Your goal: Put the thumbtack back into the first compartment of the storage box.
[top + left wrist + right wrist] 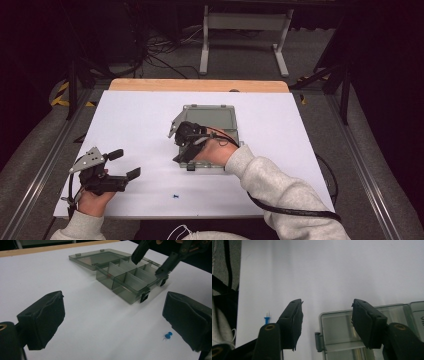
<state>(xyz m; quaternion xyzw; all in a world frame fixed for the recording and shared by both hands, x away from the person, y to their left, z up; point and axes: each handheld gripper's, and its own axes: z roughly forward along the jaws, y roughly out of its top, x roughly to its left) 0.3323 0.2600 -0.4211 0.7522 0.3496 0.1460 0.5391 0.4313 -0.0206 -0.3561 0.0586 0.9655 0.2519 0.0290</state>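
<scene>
— While the left gripper (129, 165) sits at the lower left of the high view, how do its jaws stand?
— Spread wide, nothing between them, above the white sheet (140, 125).
— And moving right?
— A blue pushpin (175, 196) lies low in the frame, just left of centre, apart from both grippers. At centre is the compartment box (210, 135), lid thrown back toward the top.
— The right gripper (186, 150)?
— Over the box's lower left corner, jaws about half open, holding nothing.
</scene>
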